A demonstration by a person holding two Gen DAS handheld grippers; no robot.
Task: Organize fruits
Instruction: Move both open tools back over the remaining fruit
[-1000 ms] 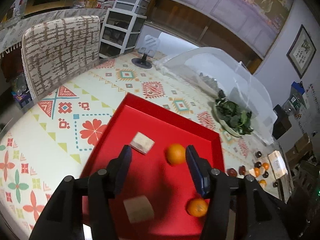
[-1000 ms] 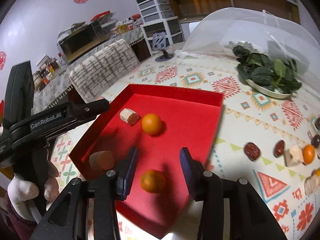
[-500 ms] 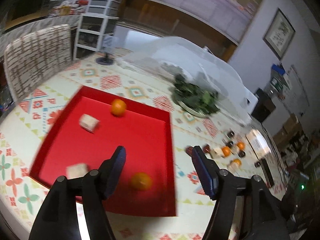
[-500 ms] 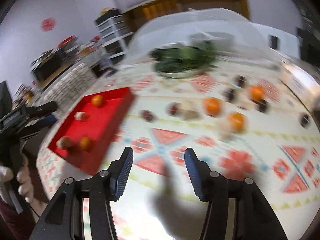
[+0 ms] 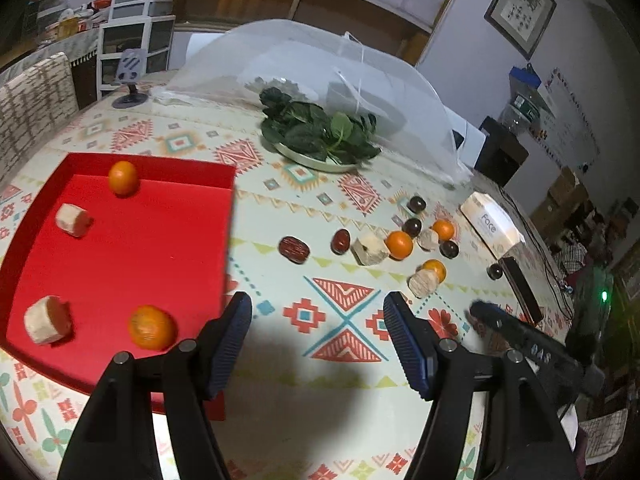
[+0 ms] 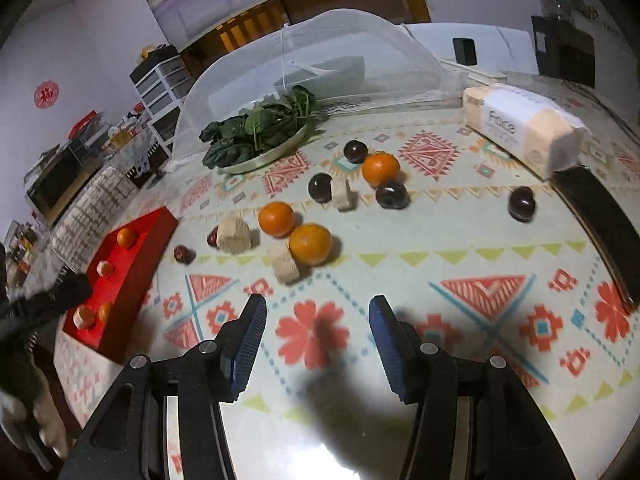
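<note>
The red tray (image 5: 160, 240) lies at the left and holds two oranges (image 5: 151, 327) and two beige chunks (image 5: 47, 320). Loose fruit is scattered on the patterned cloth to its right: oranges (image 6: 310, 244), beige chunks (image 6: 234, 234), dark plums (image 6: 321, 187) and brown dates (image 5: 294, 249). My left gripper (image 5: 318, 328) hangs open over bare cloth just right of the tray's near corner, nothing between its fingers. My right gripper (image 6: 318, 320) is open too, empty, a little short of the nearest orange and chunk (image 6: 286, 266). It also shows at the right edge of the left wrist view.
A plate of leafy greens (image 5: 320, 136) stands behind the fruit, in front of a white mesh food cover (image 5: 320, 64). A wrapped tissue pack (image 6: 520, 130) and a flat black device (image 6: 600, 216) lie at the right. A patterned chair (image 5: 32, 104) stands at the far left.
Both grippers have swung right, away from over the red tray to the patterned cloth near the loose fruit. Their jaws stand wider than a second ago.
</note>
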